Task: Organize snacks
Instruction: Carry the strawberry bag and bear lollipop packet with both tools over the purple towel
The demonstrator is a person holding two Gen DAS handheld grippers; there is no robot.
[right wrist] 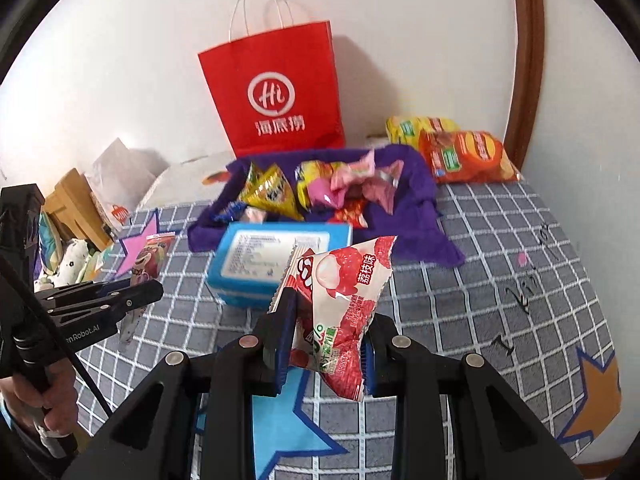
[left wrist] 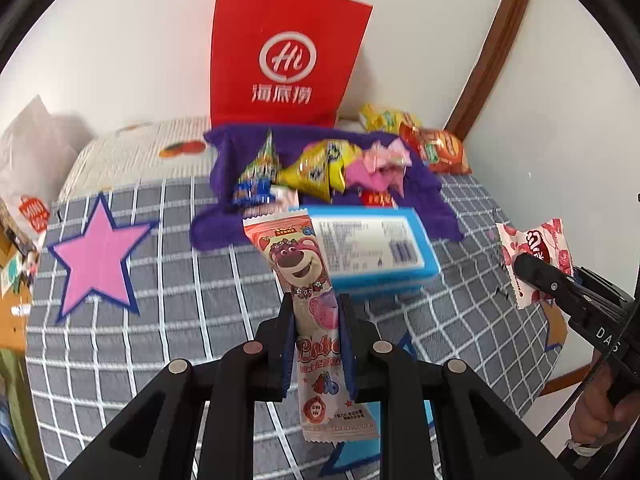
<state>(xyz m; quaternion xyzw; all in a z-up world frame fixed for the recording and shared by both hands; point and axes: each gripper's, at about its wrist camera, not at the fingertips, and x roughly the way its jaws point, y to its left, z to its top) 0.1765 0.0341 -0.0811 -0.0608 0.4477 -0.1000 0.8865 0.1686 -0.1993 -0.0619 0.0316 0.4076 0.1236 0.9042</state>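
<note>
The long pink bear-printed snack wrapper [left wrist: 310, 312] hung upright, pinched at its middle between the closed jaws of the left gripper [left wrist: 316, 320], clear of the grey grid-patterned bed cover [left wrist: 160, 300]. The white-and-red lychee-printed snack packet [right wrist: 344, 312] sat clamped in the shut right gripper [right wrist: 328, 344], likewise lifted off the cover.

Just beyond both wrappers lay the flat blue-and-white rectangular box [left wrist: 372, 252], printed label up, near the middle of the bed. Behind it, toward the far edge, the crumpled purple cloth [left wrist: 436, 204] carried a heap of snacks: a yellow foil packet [left wrist: 320, 168], a blue-and-yellow triangular packet [left wrist: 260, 168], pink wrapped candies [left wrist: 380, 164] and a small red packet [left wrist: 378, 199]. At the far right corner rested an orange crinkly snack bag [right wrist: 468, 156] touching a yellow one [right wrist: 420, 126]. The red paper carrier bag with white handles [right wrist: 276, 92] stood upright against the wall at the far edge. A pink star patch [left wrist: 96, 264] marked the cover's left side.
</note>
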